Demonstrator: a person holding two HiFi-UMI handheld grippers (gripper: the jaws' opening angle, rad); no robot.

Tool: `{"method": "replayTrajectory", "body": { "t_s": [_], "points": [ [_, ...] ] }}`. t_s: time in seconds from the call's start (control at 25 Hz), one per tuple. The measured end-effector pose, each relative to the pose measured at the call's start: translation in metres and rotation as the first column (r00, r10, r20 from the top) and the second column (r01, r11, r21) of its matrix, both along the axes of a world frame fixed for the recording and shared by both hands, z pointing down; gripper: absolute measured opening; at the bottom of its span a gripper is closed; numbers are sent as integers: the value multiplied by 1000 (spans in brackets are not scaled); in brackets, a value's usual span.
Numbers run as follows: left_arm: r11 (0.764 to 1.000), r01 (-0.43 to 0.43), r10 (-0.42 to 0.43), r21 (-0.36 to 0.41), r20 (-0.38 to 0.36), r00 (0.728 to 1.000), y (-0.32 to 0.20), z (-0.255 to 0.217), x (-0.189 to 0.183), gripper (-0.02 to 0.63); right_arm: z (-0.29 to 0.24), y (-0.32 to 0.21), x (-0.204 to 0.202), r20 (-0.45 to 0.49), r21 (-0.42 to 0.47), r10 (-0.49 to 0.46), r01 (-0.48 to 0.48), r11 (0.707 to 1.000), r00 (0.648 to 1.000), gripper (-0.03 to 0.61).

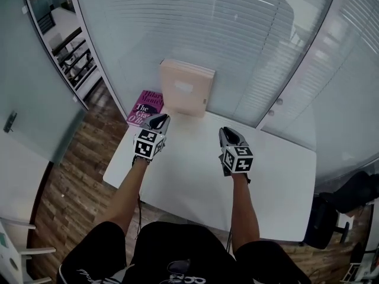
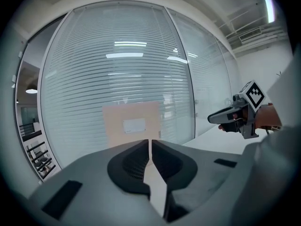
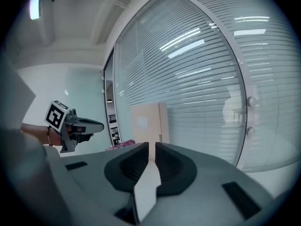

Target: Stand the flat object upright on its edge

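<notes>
Flat beige object [image 1: 186, 87], pale, with a small white label on its broad face: stands upright on its edge at the far edge of the white table [image 1: 195, 176], broad face toward the person. Whether its back touches anything behind the table, cannot tell. Neither tool is in contact with it; both are well apart from it, over the table's near-middle. Left gripper [image 1: 160, 120] is above the table's far-left part. In the left gripper view its jaws are pressed together with nothing between the pads, only a hairline seam, and the beige object [image 2: 131, 124] is straight ahead beyond the tips. Right gripper [image 1: 228, 132] is above the table's middle, a little nearer the person than the left one. In the right gripper view its jaws are drawn almost together, with a thin slit and nothing pinched, and the beige object [image 3: 149, 121] again shows beyond them. Each tool sees the other off to its side, marker cube up. Magenta book [image 1: 144, 108] lies flat at the table's far-left corner, just beside the upright object's foot, partly behind the left gripper in the head view. Glass wall with horizontal blinds [image 1: 237, 40] rises directly behind the table's far edge. Wood floor [image 1: 77, 176] shows to the table's left. The person's bare forearms reach in from the table's near edge.
</notes>
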State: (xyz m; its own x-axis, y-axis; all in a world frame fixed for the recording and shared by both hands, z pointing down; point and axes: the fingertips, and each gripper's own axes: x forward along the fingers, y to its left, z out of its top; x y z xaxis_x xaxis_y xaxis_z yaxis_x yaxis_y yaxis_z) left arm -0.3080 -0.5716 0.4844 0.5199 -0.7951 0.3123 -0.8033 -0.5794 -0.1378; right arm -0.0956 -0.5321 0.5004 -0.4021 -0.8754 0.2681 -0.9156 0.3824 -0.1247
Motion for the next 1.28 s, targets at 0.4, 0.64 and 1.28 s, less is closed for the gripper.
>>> {"method": "replayTrajectory", "body": {
  "t_s": [0.4, 0.64, 1.28],
  "points": [
    [1000, 3, -3, -4, -42, 999, 87, -3, 29, 23, -6, 86, 22, -15, 29, -10, 10, 1000, 1000, 23],
    [1000, -3, 3, -13, -60, 998, 131, 1, 39, 21, -3, 129, 34, -10, 28, 0, 0, 1000, 1000, 23],
    [997, -71, 68, -32, -74, 995, 193, 13, 63, 21, 2, 200, 53, -4, 28, 39, -39, 999, 999, 23]
  ]
}}
